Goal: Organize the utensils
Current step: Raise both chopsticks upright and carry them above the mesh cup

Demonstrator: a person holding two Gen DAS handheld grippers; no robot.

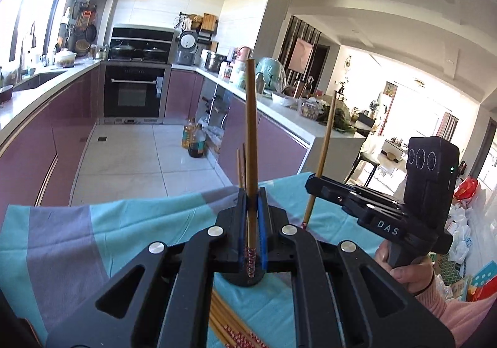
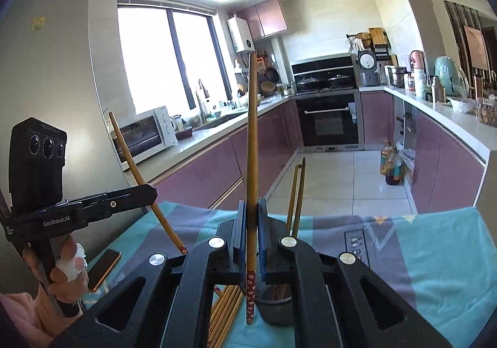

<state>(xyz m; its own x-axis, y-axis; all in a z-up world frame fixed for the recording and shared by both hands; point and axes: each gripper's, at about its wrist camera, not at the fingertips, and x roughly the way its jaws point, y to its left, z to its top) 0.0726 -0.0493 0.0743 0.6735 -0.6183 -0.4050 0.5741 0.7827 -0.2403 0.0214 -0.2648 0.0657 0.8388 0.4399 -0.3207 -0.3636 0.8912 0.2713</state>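
My left gripper (image 1: 251,194) is shut on a brown chopstick (image 1: 250,130) that stands almost upright, patterned red end down. To its right, my right gripper (image 1: 313,185) pinches a second chopstick (image 1: 324,152), tilted slightly. In the right wrist view the right gripper (image 2: 252,206) is shut on its upright chopstick (image 2: 252,146), and the left gripper (image 2: 151,189) holds a slanted one (image 2: 130,158). A dark round holder (image 2: 276,307) below the jaws has two chopsticks (image 2: 296,192) standing in it. Several loose chopsticks (image 2: 225,310) lie on the teal and grey cloth (image 2: 435,254).
A phone (image 2: 104,267) lies at the cloth's left edge beside the person's hand (image 2: 66,270). Beyond the table is tiled floor with oil bottles (image 2: 391,166), purple cabinets on both sides and an oven (image 2: 329,121) at the far end.
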